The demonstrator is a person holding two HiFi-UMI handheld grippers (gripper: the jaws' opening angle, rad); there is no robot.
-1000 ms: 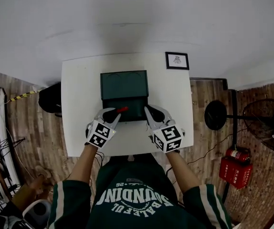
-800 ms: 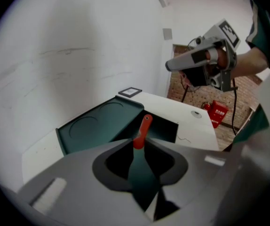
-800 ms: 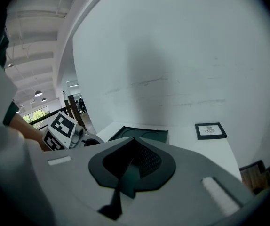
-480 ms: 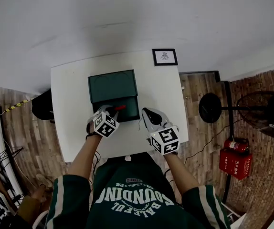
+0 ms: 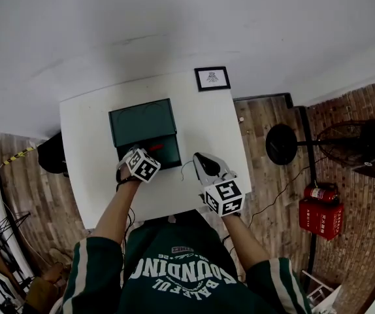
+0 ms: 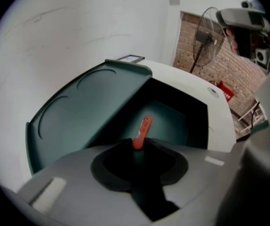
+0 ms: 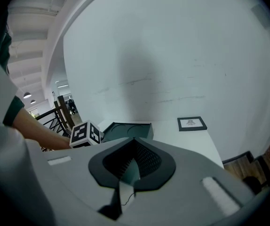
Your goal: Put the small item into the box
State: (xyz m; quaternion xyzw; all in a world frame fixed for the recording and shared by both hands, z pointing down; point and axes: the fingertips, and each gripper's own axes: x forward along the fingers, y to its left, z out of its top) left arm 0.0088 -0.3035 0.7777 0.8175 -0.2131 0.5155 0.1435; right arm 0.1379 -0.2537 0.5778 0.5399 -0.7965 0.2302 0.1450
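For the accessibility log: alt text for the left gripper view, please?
The left tongs are shut on a small red plastic item, holding it over the open dark green box on a white table.

1. The right gripper (image 7: 134,140) has its jaws pressed together, with nothing between them
2. Beyond the tips, the dark green box (image 7: 125,129) sits on the white table (image 7: 191,142)
3. A marker cube (image 7: 84,133) shows just left of the box, at the end of a person's forearm (image 7: 36,128)
4. A framed picture (image 7: 192,123) sits at the table's far right corner, by the white wall (image 7: 172,55)
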